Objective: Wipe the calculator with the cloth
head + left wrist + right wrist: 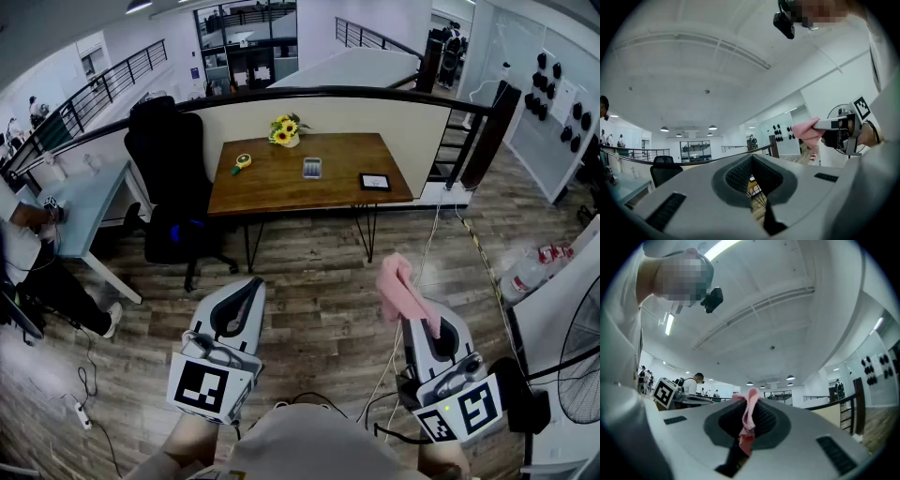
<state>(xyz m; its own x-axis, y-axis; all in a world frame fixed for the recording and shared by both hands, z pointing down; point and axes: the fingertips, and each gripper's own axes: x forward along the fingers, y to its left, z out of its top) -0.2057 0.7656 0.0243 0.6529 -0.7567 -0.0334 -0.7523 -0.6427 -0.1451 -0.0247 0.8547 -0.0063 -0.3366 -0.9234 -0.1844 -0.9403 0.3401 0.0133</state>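
Calculator: the small grey rectangular calculator [312, 168] lies flat near the middle of the brown wooden table [272, 195]. In the head view it is toward 12 o'clock from both grippers and well apart from them, with wooden floor between.

Cloth: the soft pink cloth [401, 289] is far from the calculator. It sticks up from the tips of the right gripper [409, 305], at about 5 o'clock in the head view.

Right gripper: its jaws are pressed on the pink cloth [748, 418], and a crumpled fold stands out above them. It is held low, in front of the person's body.

Left gripper: the left gripper [247, 289] has its jaws pressed together at the tips with nothing between them [752, 158]. It is at about 7 o'clock in the head view, beside the right gripper but apart from it.

Other things on the table: a small pot of yellow sunflowers [286, 131] at the far edge, and a black flat tablet [374, 182] at 3 o'clock from the calculator.
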